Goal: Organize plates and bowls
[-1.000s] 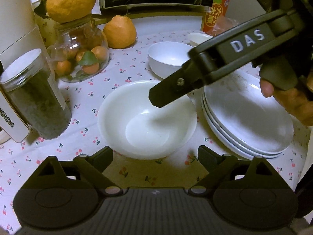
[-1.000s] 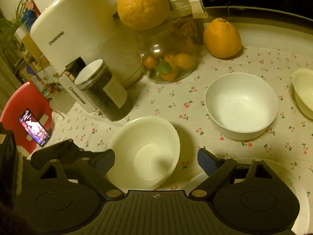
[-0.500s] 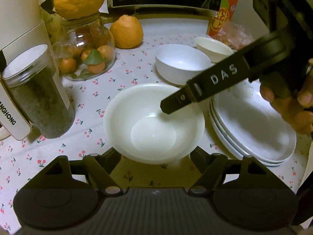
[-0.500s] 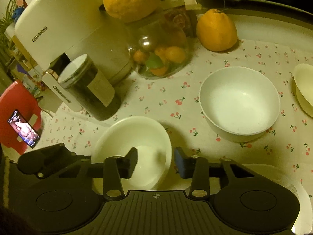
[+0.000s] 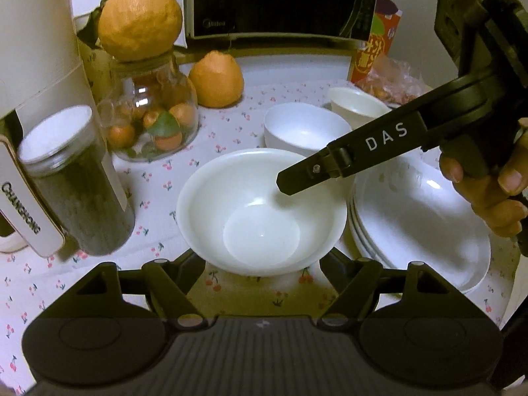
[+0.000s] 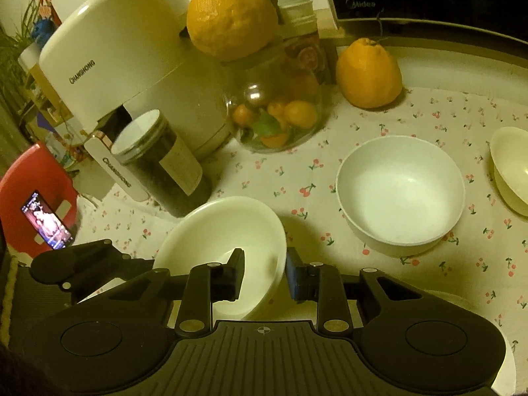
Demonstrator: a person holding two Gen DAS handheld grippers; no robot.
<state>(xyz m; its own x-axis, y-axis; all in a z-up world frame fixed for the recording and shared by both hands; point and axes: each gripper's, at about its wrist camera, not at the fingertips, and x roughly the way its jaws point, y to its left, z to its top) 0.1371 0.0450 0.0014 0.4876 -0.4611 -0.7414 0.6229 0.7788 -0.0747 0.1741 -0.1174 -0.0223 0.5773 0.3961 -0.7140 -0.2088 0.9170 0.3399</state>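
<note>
Left wrist view: the near bowl sits at frame centre on the cherry-print cloth, its lower rim between the wide-set fingers of the left gripper, whose pads stand off it. The right gripper comes in from the right; its jaws are closing on the bowl's right wall, one finger inside, one outside. A stack of plates lies right of the bowl, and two more bowls sit behind it.
</note>
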